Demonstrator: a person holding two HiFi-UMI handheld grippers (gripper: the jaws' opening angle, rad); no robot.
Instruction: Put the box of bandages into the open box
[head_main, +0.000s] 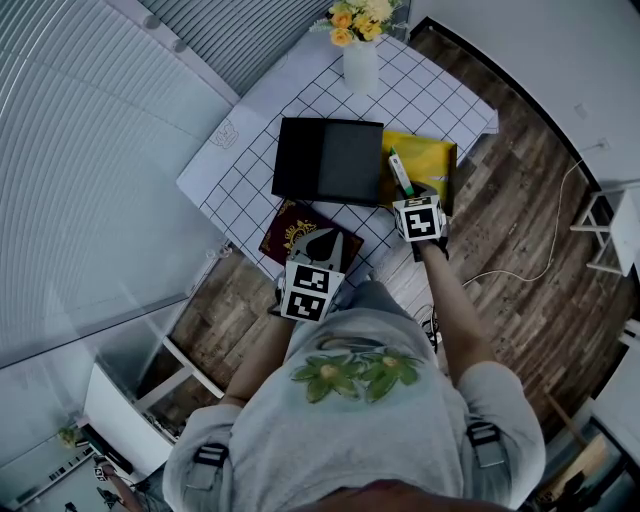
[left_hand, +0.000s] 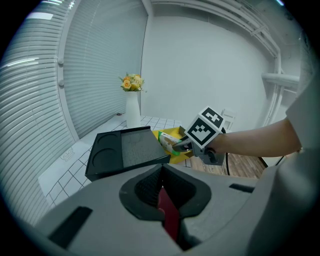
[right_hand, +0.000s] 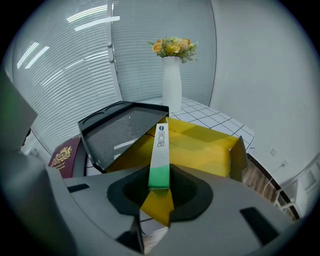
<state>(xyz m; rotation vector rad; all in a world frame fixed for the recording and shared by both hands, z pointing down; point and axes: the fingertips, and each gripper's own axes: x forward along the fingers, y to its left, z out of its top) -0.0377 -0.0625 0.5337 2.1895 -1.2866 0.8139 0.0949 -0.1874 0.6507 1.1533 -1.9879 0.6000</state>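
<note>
A narrow white and green box of bandages (head_main: 398, 172) (right_hand: 160, 155) sticks out of my right gripper (head_main: 405, 190) (right_hand: 160, 187), which is shut on its green end. It hangs low over the open yellow box (head_main: 432, 155) (right_hand: 210, 145) at the table's near right edge, and a yellow flap shows under the jaws. From the left gripper view the bandage box (left_hand: 167, 141) points into the yellow box (left_hand: 172, 134). My left gripper (head_main: 318, 245) (left_hand: 162, 192) is shut on the edge of a dark red booklet (head_main: 290, 230) (left_hand: 167, 215) at the table's near edge.
A black tray (head_main: 330, 160) (left_hand: 125, 150) (right_hand: 120, 127) lies next to the yellow box, on its left. A white vase of yellow flowers (head_main: 360, 60) (right_hand: 171, 82) stands at the far edge of the grid-patterned table (head_main: 250, 150). A white cable (head_main: 520, 270) runs over the wooden floor.
</note>
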